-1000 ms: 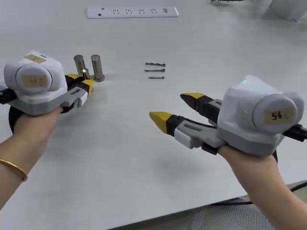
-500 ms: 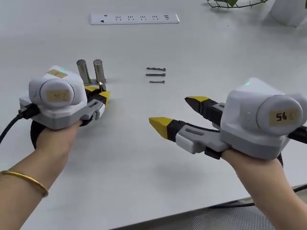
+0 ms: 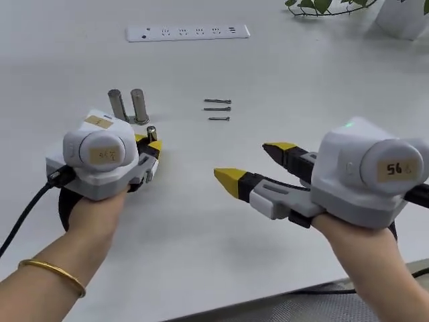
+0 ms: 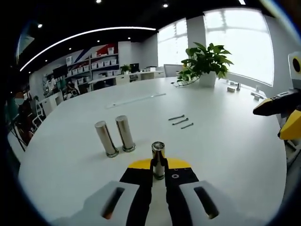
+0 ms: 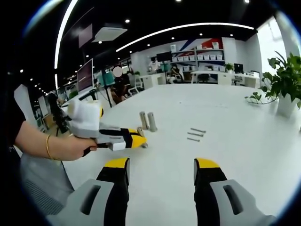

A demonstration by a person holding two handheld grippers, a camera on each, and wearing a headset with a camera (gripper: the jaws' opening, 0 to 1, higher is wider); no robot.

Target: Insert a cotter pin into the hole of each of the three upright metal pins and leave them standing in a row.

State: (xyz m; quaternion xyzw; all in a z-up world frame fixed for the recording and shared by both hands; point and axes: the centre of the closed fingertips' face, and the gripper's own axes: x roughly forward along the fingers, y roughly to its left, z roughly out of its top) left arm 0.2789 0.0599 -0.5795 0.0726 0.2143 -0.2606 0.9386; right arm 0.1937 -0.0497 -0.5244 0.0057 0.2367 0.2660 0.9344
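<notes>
Two steel pins (image 3: 127, 106) stand upright side by side on the white table. A third steel pin (image 3: 151, 133) sits upright between the jaws of my left gripper (image 3: 149, 143), which is shut on its lower part (image 4: 158, 160), to the right of and nearer than the pair (image 4: 115, 136). Three cotter pins (image 3: 217, 109) lie in a short column further right (image 4: 181, 121). My right gripper (image 3: 255, 163) hovers open with nothing between its jaws, nearer than the cotter pins (image 5: 194, 134). From there the left gripper (image 5: 134, 140) stands beside the pair (image 5: 147, 121).
A white power strip (image 3: 188, 31) lies at the far side and a potted plant (image 3: 322, 5) at the back right. A black cable (image 3: 27, 215) trails from the left gripper. The table's front edge (image 3: 268, 305) runs just under the right hand.
My left gripper, shut on the third pin, has carried it right and nearer, away from the two standing pins. The right gripper has stayed open and nearly still.
</notes>
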